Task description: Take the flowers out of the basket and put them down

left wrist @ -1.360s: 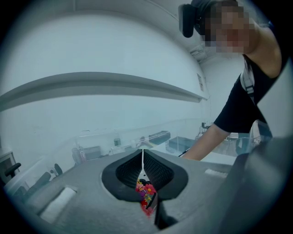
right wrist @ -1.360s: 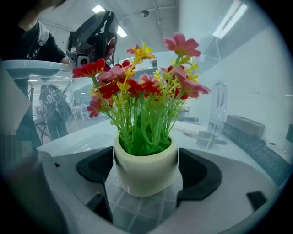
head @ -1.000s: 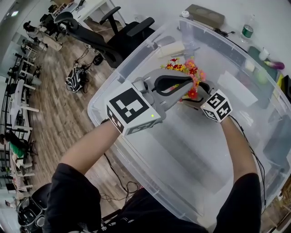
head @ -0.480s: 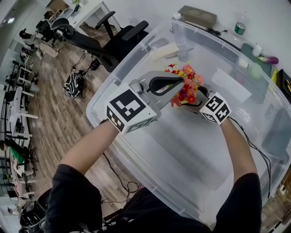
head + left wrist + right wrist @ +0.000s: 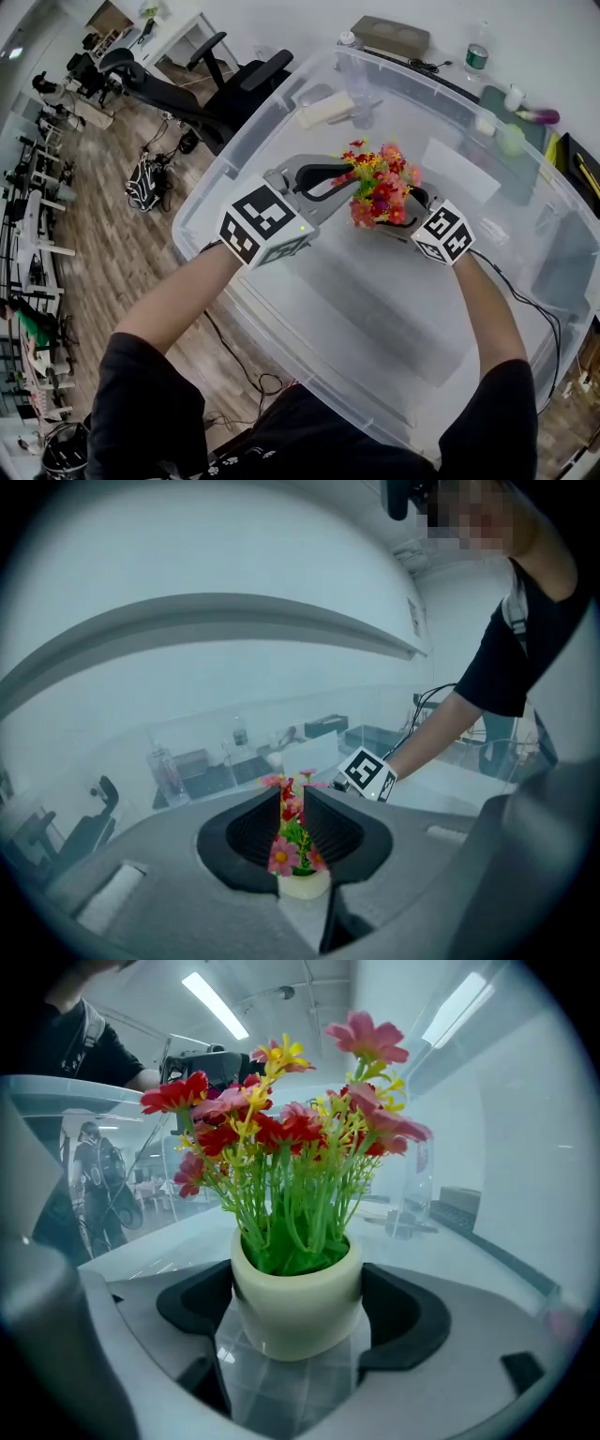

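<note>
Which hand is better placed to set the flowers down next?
The right: the right gripper grips the flower pot upright. The left gripper, jaws just opening, holds nothing.

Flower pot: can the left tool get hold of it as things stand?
Probably not by the pot: the right tool is clamped across its sides. The left tool, its jaws just opening to a slit, seems to have only the flowers between them.
</note>
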Demonstrator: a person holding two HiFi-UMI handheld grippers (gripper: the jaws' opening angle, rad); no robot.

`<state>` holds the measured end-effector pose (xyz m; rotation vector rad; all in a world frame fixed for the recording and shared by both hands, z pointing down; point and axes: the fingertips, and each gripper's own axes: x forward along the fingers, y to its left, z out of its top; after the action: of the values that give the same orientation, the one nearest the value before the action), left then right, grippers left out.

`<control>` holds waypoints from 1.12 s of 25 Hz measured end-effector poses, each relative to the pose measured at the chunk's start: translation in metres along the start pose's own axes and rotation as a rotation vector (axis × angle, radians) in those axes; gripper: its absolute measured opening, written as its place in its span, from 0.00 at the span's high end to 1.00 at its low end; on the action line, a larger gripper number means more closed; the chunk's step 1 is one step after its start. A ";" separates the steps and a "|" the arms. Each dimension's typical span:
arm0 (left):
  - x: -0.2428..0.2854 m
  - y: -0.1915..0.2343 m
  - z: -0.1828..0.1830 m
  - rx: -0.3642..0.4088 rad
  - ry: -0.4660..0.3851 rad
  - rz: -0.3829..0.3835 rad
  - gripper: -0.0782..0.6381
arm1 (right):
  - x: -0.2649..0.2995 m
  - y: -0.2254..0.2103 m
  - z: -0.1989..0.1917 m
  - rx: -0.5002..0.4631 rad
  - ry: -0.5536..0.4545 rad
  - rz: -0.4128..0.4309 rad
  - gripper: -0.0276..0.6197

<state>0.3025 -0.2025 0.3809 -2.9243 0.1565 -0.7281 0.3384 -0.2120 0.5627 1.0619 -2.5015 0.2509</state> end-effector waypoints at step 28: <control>0.028 0.009 -0.123 -0.102 0.438 -0.074 0.46 | -0.004 0.000 -0.002 0.002 -0.007 -0.008 0.28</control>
<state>0.2681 -0.2264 0.5001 -2.8268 0.1284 -1.4030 0.3413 -0.2087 0.5624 1.0758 -2.5032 0.2478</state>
